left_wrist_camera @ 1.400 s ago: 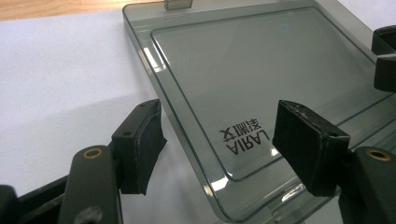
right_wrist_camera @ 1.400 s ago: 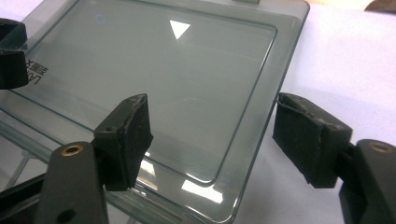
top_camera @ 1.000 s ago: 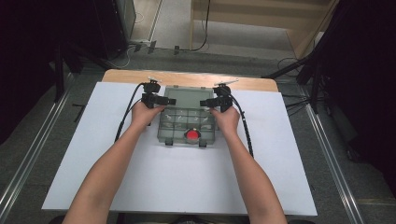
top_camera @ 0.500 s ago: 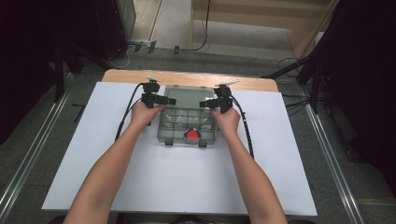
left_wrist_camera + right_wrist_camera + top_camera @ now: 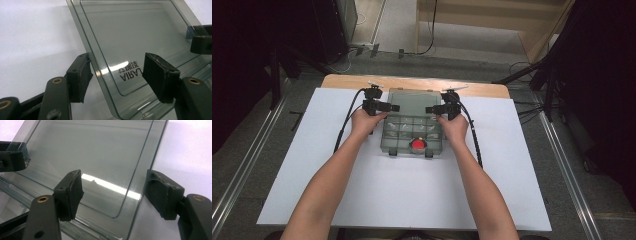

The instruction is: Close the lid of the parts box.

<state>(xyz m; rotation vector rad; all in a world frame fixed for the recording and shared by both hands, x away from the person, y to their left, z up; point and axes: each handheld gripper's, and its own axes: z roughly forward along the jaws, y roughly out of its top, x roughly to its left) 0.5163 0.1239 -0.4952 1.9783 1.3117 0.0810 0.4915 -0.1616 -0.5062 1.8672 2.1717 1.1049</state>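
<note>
A clear grey-tinted compartment box (image 5: pixel 404 136) lies at the middle of the table with its lid (image 5: pixel 412 101) swung back. A red round piece (image 5: pixel 417 145) sits in a front compartment. My left gripper (image 5: pixel 394 107) is at the lid's left edge and my right gripper (image 5: pixel 430 109) at its right edge. In the left gripper view the lid (image 5: pixel 130 32), printed "AIRAL", stands tilted; its edge passes between the wide-apart jaws of the left gripper (image 5: pixel 116 75), which is open. The right gripper (image 5: pixel 115 195) likewise straddles the lid (image 5: pixel 95 152) edge, open.
The box rests on a white sheet (image 5: pixel 362 200) over a wooden table (image 5: pixel 347 80). Both forearms reach in from the bottom. Each gripper's black fingers (image 5: pixel 200 42) (image 5: pixel 11 157) appear at the far side of the other's view. Black cables (image 5: pixel 344 125) trail from both grippers.
</note>
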